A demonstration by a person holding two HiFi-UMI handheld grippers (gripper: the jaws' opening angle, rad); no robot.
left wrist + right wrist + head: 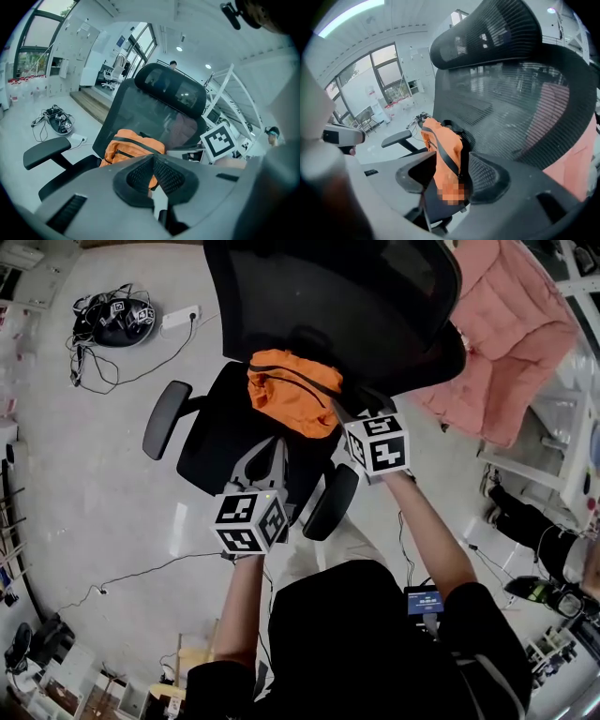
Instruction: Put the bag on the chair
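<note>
Nearest the head camera, the person's dark top [375,643] was seen filling the bottom of the view, with both arms stretched forward.

Left gripper [153,158]: the jaws were pressed together tip to tip, nothing was held, and it was carried low, short of the seat's front edge.

Right gripper [447,155]: the jaws were spread wide, and the orange bag [291,395] was framed in the gap between them. A clear dark space was left at one pad. Whether the other pad brushed the bag's black side could not be told. No pinch was seen, then.

The bag was found directly ahead of the right gripper's tips, resting on the seat [216,437] of the black chair [328,287]. It lay ahead of the left gripper's closed tips too, a little further off.

Judged from that, the placing was as good as done and the release was the step in hand. The next move would call for the right gripper to be drawn straight back with its jaws wide. That way the black strap [440,154] would not be snagged and the bag would not be dragged off the seat.

A count was taken:
- one bag
- one chair, with two armrests [164,418]
- two grippers
- one pink quilted cloth [511,324], off to the right gripper's right
- one tangle of cables [117,317], far off to the left gripper's left
</note>
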